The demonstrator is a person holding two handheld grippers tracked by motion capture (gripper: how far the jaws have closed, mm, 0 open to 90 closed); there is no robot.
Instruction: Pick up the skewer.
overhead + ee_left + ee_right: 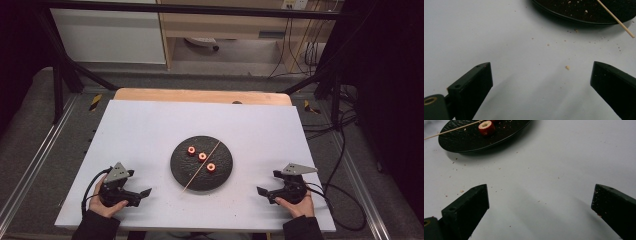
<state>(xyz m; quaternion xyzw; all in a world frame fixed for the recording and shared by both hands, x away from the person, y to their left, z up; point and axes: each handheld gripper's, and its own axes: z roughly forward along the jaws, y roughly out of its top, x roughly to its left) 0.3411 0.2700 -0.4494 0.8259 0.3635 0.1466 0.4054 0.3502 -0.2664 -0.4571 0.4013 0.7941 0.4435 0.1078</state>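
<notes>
A round black plate [180, 165] lies in the middle of the white table and carries three red hollow fruit pieces [202, 157]. A thin wooden skewer [200, 167] rests slantwise across the plate, its near end overhanging the rim. My left gripper [145, 192] rests on the table left of the plate, open and empty. To the right of the plate sits my right gripper [261, 191], also open with nothing between its jaws. The left gripper view has the plate's edge [564, 15] and the skewer's tip [621, 25]; the right gripper view has the plate [469, 141] and one fruit piece [486, 127].
Crumbs [567, 67] are scattered on the white board [140, 130] near the plate. A wooden tabletop edge [200, 95] lies behind the board. Black frame bars and cables [340, 150] run along the sides.
</notes>
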